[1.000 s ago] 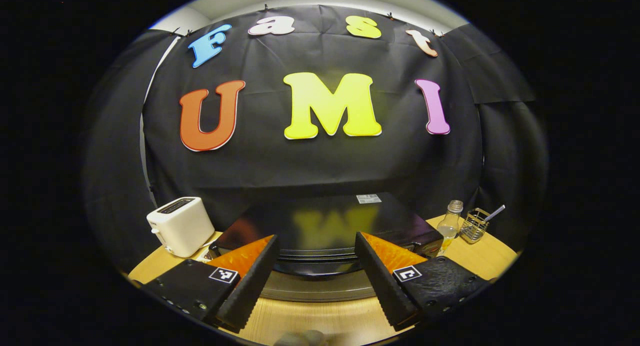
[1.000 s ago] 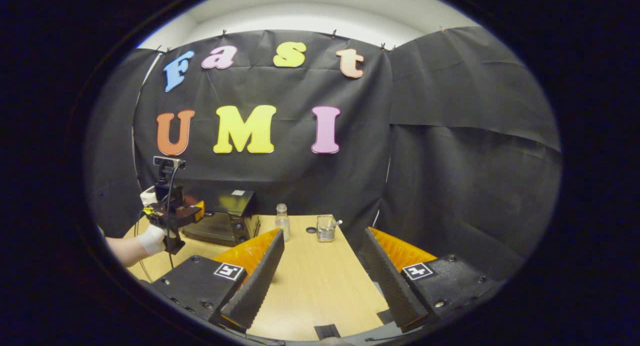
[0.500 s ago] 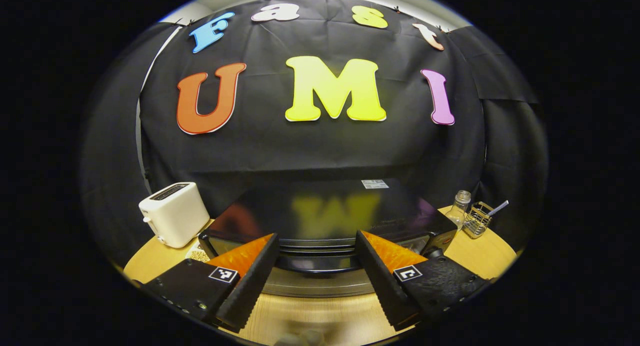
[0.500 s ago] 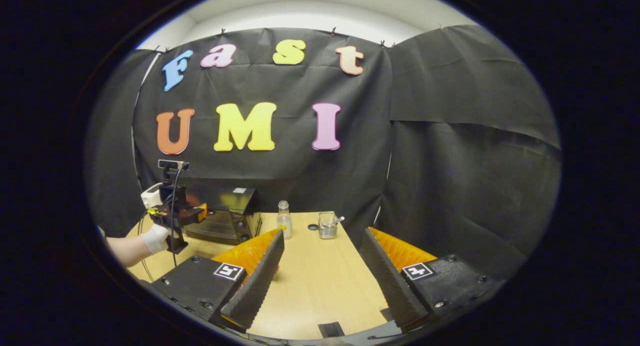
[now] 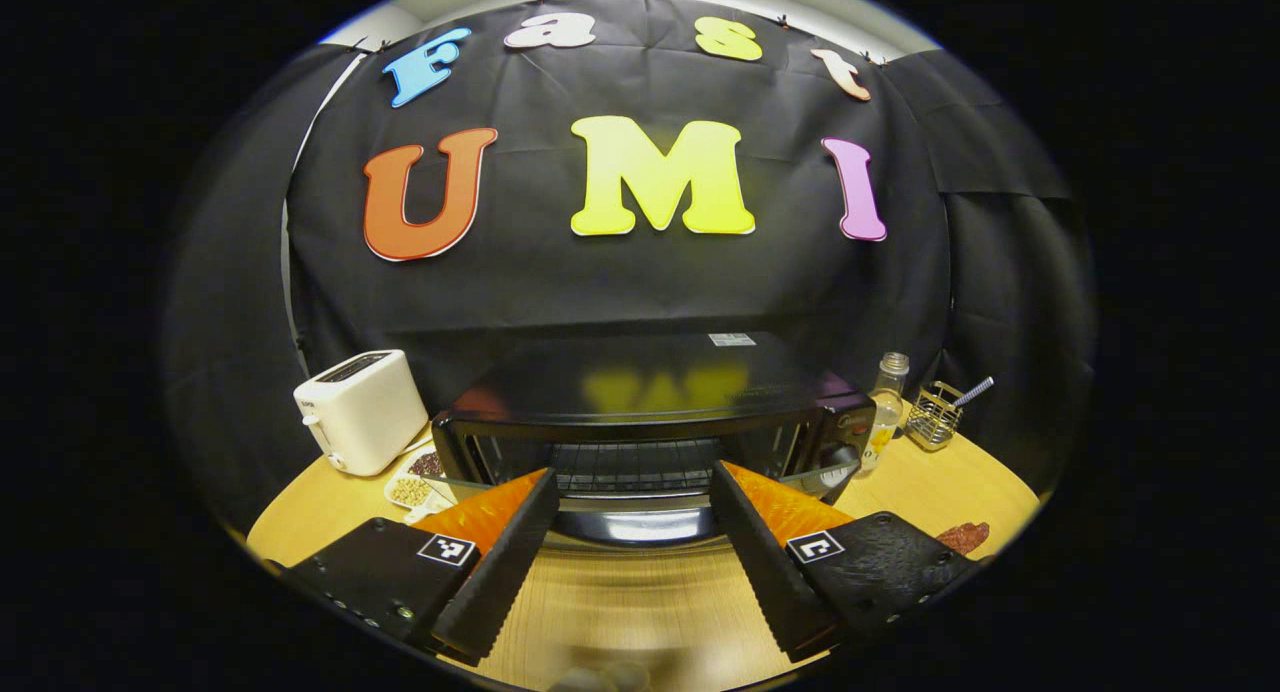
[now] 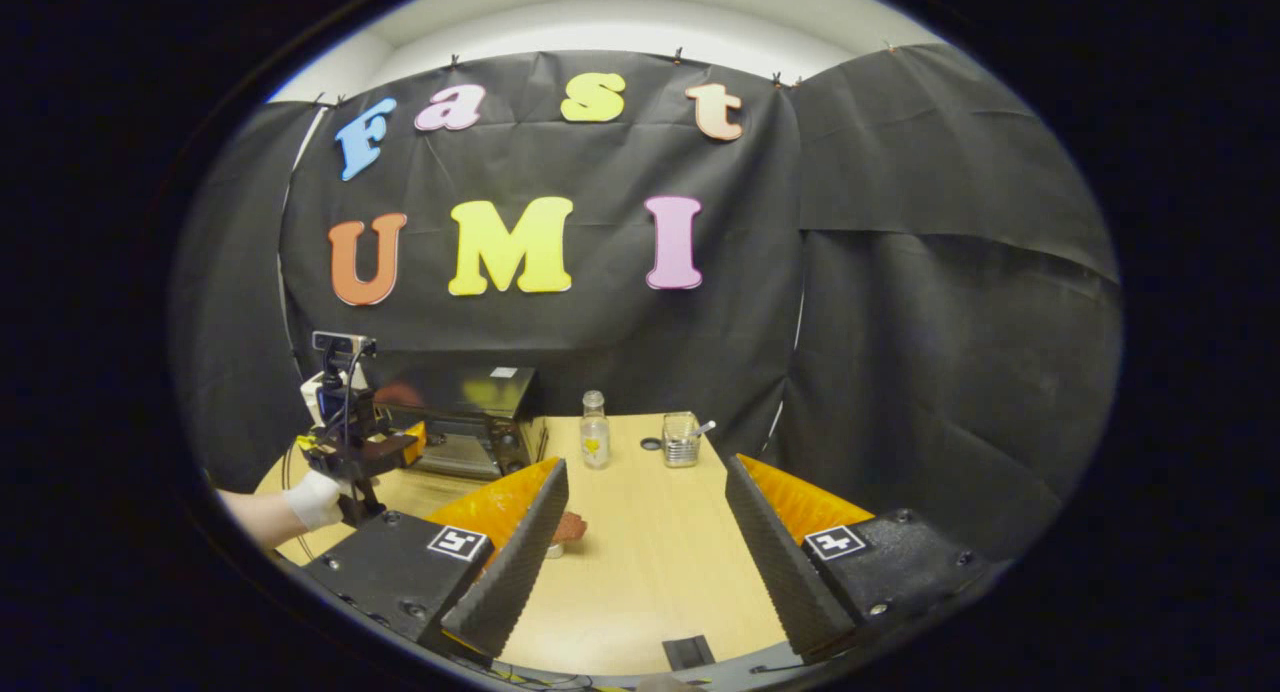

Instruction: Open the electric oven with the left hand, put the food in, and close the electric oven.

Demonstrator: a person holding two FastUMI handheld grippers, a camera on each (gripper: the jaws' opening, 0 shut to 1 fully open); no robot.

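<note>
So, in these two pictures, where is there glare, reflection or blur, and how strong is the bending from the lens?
Left gripper view: the oven top is glossy and mirrors yellow shapes from the wall; a bright glare sits on the oven door handle; the table edge curves strongly. Right gripper view: the light is even, the oven top shines faintly, and the far hand near the rim looks soft.

Black cloth (image 6: 900, 302) hangs as the booth's wall on the back and right sides, creased and clipped along its top edge. Above it runs a pale wall or ceiling (image 6: 600, 32), evenly lit. A light wooden surface (image 6: 640, 542) stands against the cloth, its grain running toward the back. In the left gripper view the same surface (image 5: 640, 612) looks glossy under soft light.
</note>
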